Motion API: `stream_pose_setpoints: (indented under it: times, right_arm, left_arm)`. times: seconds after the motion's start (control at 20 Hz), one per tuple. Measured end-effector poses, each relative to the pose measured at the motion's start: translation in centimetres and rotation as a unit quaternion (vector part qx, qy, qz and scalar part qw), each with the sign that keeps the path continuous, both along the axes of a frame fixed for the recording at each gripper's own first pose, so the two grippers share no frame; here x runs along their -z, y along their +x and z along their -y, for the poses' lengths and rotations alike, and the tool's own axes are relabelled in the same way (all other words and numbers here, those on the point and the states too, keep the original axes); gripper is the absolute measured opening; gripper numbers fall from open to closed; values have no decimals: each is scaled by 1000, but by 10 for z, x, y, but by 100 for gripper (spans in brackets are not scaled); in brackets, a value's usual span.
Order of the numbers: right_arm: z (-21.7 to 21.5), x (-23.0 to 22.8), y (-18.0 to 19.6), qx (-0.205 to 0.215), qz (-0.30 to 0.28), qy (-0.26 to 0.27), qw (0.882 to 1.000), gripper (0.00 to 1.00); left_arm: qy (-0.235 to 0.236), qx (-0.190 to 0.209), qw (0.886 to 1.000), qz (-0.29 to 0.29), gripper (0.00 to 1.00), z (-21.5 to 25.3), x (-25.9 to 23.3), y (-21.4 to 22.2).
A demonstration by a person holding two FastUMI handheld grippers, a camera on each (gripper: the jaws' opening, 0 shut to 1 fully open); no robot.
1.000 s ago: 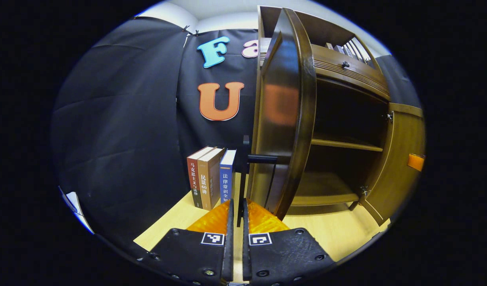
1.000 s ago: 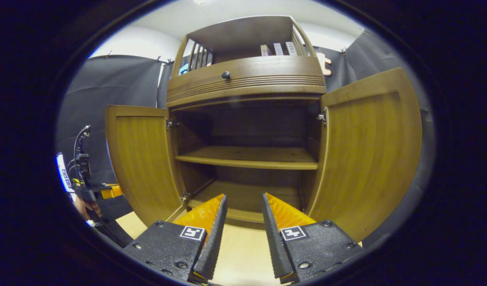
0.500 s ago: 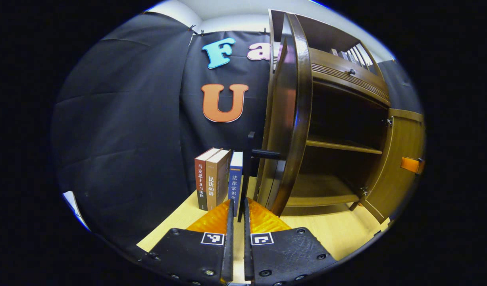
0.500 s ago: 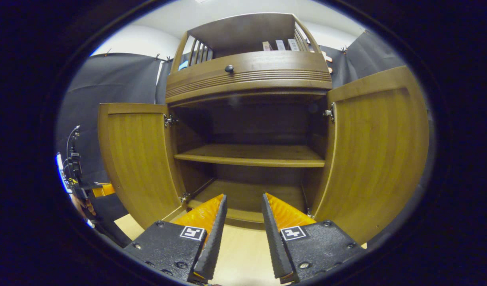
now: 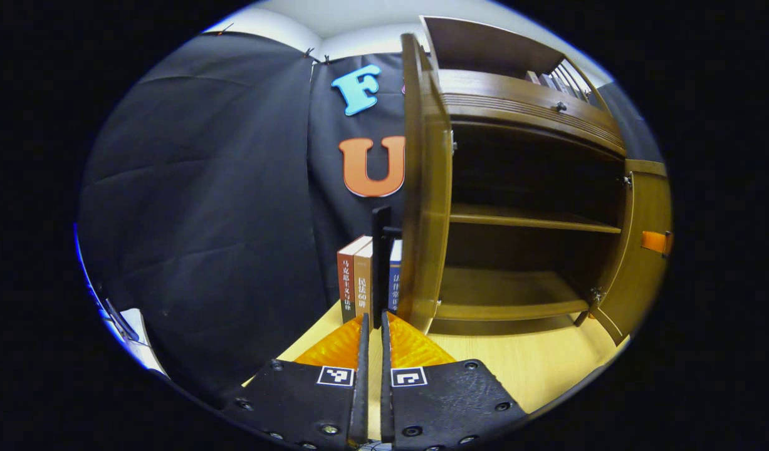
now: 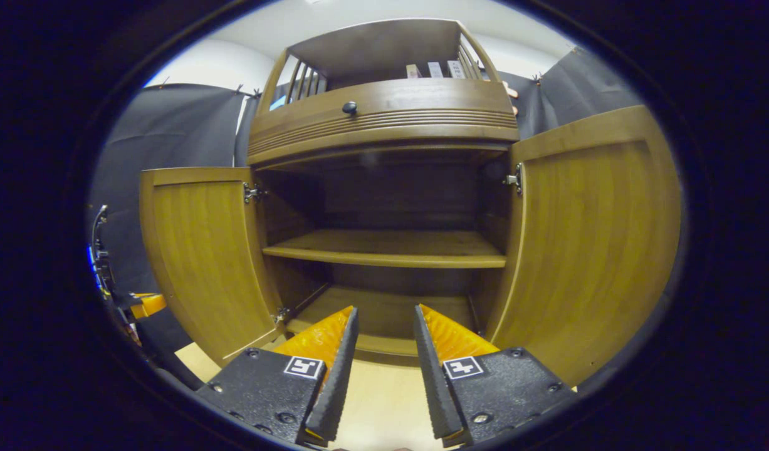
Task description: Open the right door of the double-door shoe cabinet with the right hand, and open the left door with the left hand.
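The brown wooden shoe cabinet [image 6: 384,119] stands with both doors swung wide. In the right gripper view its left door [image 6: 196,250] and right door [image 6: 591,250] flank the dark inside and its shelf [image 6: 384,247]. My right gripper [image 6: 384,313] hangs open before the bottom shelf, holding nothing. In the left gripper view the left door [image 5: 425,200] appears edge-on, with its black handle bar [image 5: 379,263] running down between the fingertips. My left gripper [image 5: 374,318] is shut on that handle. The left gripper [image 6: 143,305] also shows small beside the left door.
Three books [image 5: 359,282] stand upright on the pale wooden floor [image 5: 522,369], just behind the left door. Black cloth hangs to the left. A drawer with a round knob [image 6: 349,108] tops the cabinet, with more books on the upper rack.
The left door has swung farther open, with my left gripper shut on its handle and moving with it. My right gripper has stayed open in front of the cabinet.
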State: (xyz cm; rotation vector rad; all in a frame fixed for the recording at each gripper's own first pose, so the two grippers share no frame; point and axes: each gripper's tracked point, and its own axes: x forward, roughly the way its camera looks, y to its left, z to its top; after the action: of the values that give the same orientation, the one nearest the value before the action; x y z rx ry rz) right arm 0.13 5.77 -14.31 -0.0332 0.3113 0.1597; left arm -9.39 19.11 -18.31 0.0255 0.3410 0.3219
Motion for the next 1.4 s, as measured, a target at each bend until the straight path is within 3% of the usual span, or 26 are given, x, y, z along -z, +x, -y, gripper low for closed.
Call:
stream_pose_setpoints:
  times: [0.3,0.35,0.4,0.5,0.65,0.7,0.95,1.0,1.3,1.35,1.4]
  right_arm:
    - [12,-21,3,4,16,0,1000,61]
    - [14,-28,2,4,23,1,1000,62]
    - [16,-36,2,5,30,1,1000,63]
    - [18,-52,0,0,44,1,999,72]
    - [23,-81,-2,-3,71,-1,997,76]
    - [25,-91,-3,-3,82,-2,997,80]
    - [34,-116,-8,-10,110,-16,994,91]
    - [35,-120,-10,-11,115,-17,993,92]
    - [48,-121,-14,-8,120,-22,992,95]
    - [50,-124,-16,-7,123,-22,992,95]
    - [51,-127,-16,-7,127,-20,992,95]
  left_arm:
    - [32,52,997,37,7,69,-43,27]
    - [31,62,997,43,19,82,-52,33]
    - [28,75,996,50,13,94,-59,40]
    - [27,97,993,58,17,118,-74,52]
    - [28,126,988,81,36,152,-101,65]
    - [23,133,987,89,48,163,-108,69]
    - [-16,169,980,108,88,209,-128,81]
    - [-20,170,979,110,100,213,-134,83]
    - [-30,188,976,101,100,238,-142,84]
    - [-26,187,977,103,96,238,-144,83]
    - [-24,186,976,106,100,238,-146,83]
